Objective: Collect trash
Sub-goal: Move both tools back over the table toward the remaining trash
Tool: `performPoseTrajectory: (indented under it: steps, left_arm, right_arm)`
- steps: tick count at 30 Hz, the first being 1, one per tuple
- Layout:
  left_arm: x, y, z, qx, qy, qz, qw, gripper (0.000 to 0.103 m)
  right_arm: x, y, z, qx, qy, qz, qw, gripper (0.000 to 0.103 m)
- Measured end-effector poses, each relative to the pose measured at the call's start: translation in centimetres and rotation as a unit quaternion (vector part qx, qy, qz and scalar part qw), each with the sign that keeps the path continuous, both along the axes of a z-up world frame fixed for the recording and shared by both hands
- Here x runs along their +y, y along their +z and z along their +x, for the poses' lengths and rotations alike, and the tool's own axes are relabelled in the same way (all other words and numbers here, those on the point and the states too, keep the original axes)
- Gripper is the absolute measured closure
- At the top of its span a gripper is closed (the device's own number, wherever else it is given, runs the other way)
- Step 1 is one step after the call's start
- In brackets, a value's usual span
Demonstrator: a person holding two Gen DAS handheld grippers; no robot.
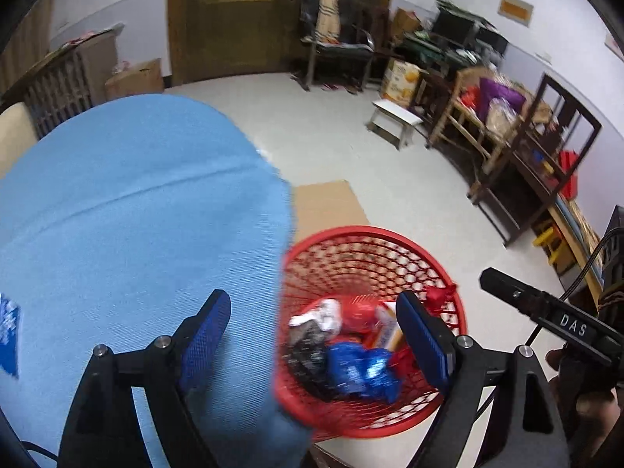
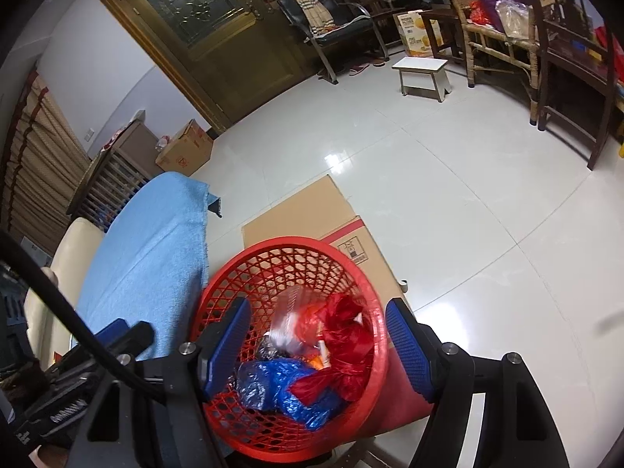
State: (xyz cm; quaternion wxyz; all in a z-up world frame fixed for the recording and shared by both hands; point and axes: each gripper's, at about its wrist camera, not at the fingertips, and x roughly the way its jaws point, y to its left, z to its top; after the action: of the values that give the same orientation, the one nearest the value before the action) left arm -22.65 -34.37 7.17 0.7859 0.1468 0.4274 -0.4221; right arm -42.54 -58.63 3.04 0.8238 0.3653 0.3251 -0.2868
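Both hand-held grippers, left (image 1: 312, 335) and right (image 2: 318, 345), gape wide, empty; red basket (image 2: 353, 273) at 6 o'clock holds wrappers (image 2: 288, 394).

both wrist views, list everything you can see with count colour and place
basket: one, red mesh, on the floor beside the cloth
wrappers: several, red, blue, clear, dark, inside the basket
cloth: one, light blue, over a table left of the basket
cardboard: one flat sheet, brown, on the floor under the basket
stool: one, white, mid floor
door: one, brown, far wall
left tongs: open, black, blue pads, over the basket's edge
right tongs: open, over the basket
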Motion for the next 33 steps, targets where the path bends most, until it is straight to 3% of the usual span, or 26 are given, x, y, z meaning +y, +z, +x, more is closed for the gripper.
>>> performPoseTrajectory:
  steps: [5,10,17,24,28,33]
  left_arm:
    - [5.9,0.9,2.3,-0.003,0.064,-0.016,0.9978,0.016]
    - [12.9,1.0,4.7,-0.011,0.138,-0.027,0.9900,0.016]
    - [24.0,0.2,7.8,-0.002,0.259,-0.044,0.9648,0.016]
    - [33.3,-0.9,8.6,0.004,0.355,-0.052,0.9336,0.016]
    - [36.8,-1.0,8.6,0.007,0.388,-0.061,0.9195,0.016]
    - [39.6,-1.2,9.6,0.011,0.411,-0.064,0.9093,0.016]
  right_arm:
    - [2.2,0.3,2.5,-0.001,0.031,-0.003,1.000,0.028]
    - [5.6,0.3,6.5,0.009,0.084,-0.009,0.996,0.028]
    - [12.9,0.4,13.4,0.020,0.177,-0.019,0.984,0.028]
    - [20.9,0.1,20.7,0.041,0.277,-0.026,0.960,0.028]
    - [25.6,0.6,24.4,0.042,0.328,-0.037,0.943,0.028]
    - [30.0,1.3,27.0,0.039,0.366,-0.045,0.928,0.028]
